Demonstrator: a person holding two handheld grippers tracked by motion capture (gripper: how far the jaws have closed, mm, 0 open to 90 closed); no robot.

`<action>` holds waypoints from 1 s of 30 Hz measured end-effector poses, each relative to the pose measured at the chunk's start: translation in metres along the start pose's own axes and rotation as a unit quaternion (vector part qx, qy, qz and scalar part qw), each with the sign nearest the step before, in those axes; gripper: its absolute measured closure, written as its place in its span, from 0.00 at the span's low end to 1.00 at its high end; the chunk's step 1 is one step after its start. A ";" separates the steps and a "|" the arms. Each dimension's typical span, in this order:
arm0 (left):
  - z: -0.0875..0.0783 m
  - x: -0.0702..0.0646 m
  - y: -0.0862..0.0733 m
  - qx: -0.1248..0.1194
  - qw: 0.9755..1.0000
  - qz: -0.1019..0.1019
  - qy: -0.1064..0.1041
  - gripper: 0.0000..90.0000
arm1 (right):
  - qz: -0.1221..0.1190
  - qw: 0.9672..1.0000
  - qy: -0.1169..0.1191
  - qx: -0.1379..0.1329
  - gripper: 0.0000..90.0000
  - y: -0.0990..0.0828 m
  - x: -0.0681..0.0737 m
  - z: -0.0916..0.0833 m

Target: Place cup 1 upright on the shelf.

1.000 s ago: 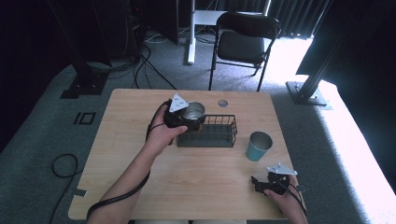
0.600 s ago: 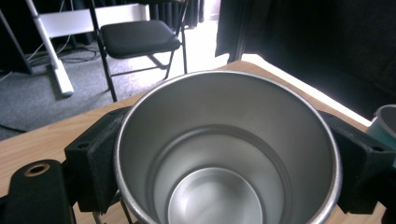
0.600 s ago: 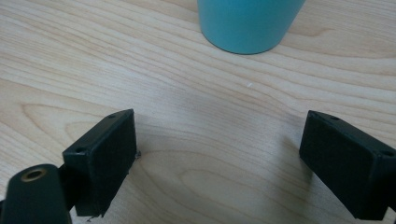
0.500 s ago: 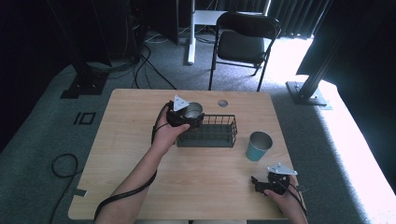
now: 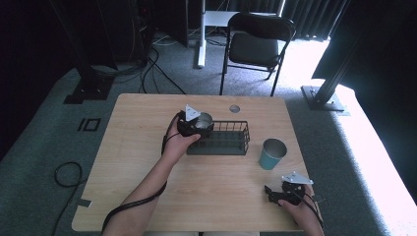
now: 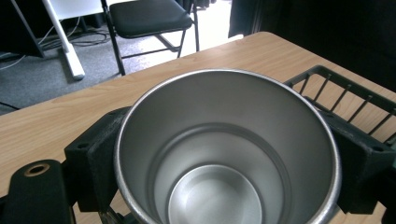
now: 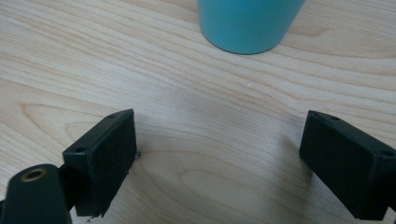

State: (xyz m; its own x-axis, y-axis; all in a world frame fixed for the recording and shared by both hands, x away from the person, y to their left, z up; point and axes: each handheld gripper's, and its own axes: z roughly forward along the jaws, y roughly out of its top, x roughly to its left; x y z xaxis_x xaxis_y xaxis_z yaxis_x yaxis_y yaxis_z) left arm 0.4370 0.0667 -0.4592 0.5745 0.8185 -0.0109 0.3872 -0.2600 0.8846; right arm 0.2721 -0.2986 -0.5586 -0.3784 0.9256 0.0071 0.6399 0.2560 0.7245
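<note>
Steel cup, shiny, empty, clamped in left hand-held gripper.

Teal cup top cut off; steel cup base hidden.

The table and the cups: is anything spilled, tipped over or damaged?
Nothing stands out. The steel cup is upright and empty between the left gripper's fingers, by the wire basket. The teal cup stands upright on the dry table.
</note>
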 end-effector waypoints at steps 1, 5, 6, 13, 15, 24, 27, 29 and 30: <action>0.001 0.000 -0.001 0.000 1.000 -0.001 0.000 0.15 | 0.000 1.000 0.000 0.000 0.12 0.000 0.000 0.000; 0.003 0.001 -0.004 0.004 1.000 -0.001 -0.001 0.15 | 0.000 1.000 0.000 0.000 0.12 0.000 0.000 0.000; 0.004 0.001 -0.005 0.005 1.000 0.000 -0.002 0.15 | 0.000 1.000 0.000 0.000 0.12 0.000 0.000 0.000; 0.008 0.001 -0.011 0.015 1.000 0.003 -0.002 0.15 | 0.000 1.000 0.000 0.000 0.12 0.000 0.000 0.000; 0.009 0.002 -0.013 0.019 1.000 0.004 -0.003 0.15 | 0.000 1.000 0.000 0.000 0.12 0.000 0.000 0.000; 0.008 0.001 -0.016 0.012 1.000 0.016 -0.004 0.15 | 0.000 1.000 0.000 0.000 0.12 0.000 0.000 0.000; 0.009 -0.003 -0.015 0.025 0.999 0.036 -0.008 0.15 | 0.000 1.000 0.000 0.000 0.12 0.000 0.000 0.000; 0.009 -0.005 -0.013 0.035 0.999 0.037 -0.015 0.11 | 0.000 1.000 0.001 0.001 0.12 0.000 0.000 0.000; 0.008 -0.004 -0.012 0.038 0.998 0.037 -0.018 0.10 | 0.000 1.000 0.001 0.001 0.12 0.000 0.000 0.000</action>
State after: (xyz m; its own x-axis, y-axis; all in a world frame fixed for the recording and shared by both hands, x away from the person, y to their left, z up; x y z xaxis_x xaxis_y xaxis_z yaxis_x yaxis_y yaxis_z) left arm 0.4354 0.0622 -0.4737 0.6283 0.7771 0.0364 0.3957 -0.3595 0.8451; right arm 0.2720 -0.2984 -0.5585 -0.3796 0.9251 0.0078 0.6404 0.2567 0.7238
